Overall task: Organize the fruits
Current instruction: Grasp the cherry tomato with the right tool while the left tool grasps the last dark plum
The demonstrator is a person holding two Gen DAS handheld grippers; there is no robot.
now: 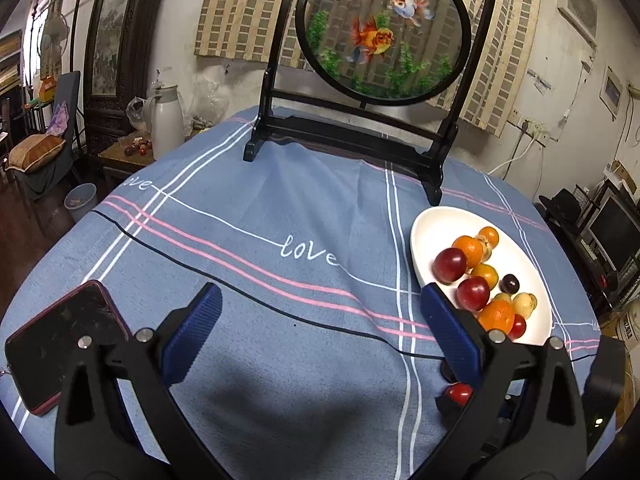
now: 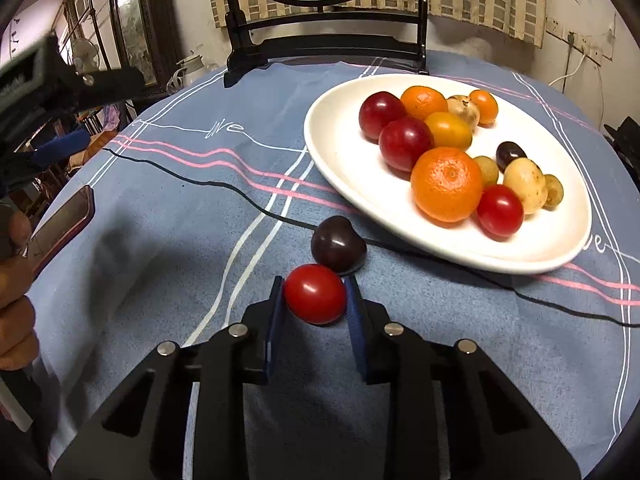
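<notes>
A small red tomato (image 2: 315,294) rests on the blue tablecloth, and my right gripper (image 2: 314,282) is shut on it, both blue pads pressing its sides. Just beyond it, touching it, lies a dark purple fruit (image 2: 338,244). Further right a white oval plate (image 2: 340,168) holds several fruits: red plums, oranges, small tomatoes and pale round ones. In the left wrist view my left gripper (image 1: 320,290) hangs open above bare cloth, with the plate (image 1: 426,232) at its right finger. The red tomato (image 1: 459,393) shows low behind that finger.
A dark phone in a red case (image 1: 60,340) lies at the cloth's left edge. A black stand with a round goldfish screen (image 1: 384,28) occupies the table's far side. A white jug (image 1: 166,120) sits on a side table beyond. A person's hand (image 2: 12,280) is at the left.
</notes>
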